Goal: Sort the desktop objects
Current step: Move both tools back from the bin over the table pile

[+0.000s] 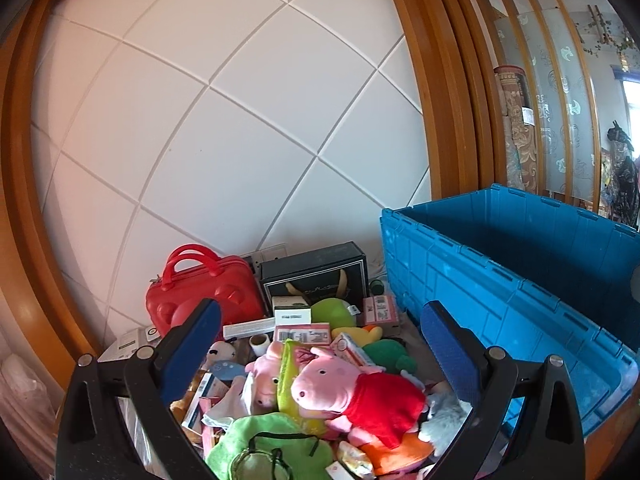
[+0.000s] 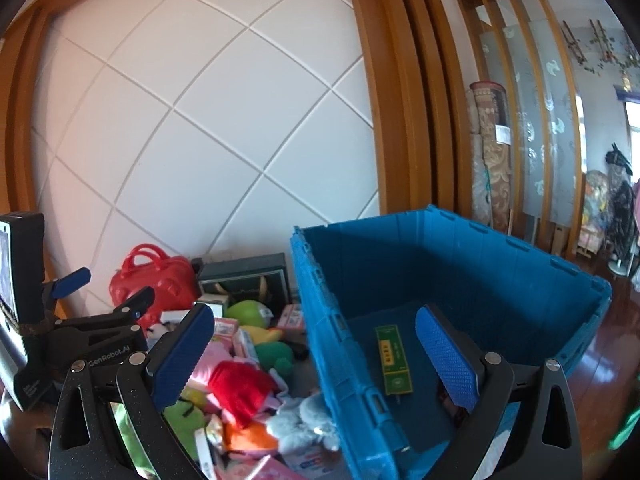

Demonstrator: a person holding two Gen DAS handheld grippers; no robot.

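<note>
Both claws are spread wide, holding nothing. The left gripper (image 1: 324,344) hangs over a pig toy (image 1: 356,396), snout leftward. A green box (image 2: 394,360) lies lengthwise in the blue crate (image 2: 520,276), under the right gripper (image 2: 316,354).

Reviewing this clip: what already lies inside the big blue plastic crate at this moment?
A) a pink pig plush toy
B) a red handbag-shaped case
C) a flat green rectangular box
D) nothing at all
C: the right wrist view shows a flat green rectangular box lying on the floor of the big blue plastic crate, while the pink pig plush toy in a red dress and the red handbag-shaped case sit in the pile outside it.
</note>
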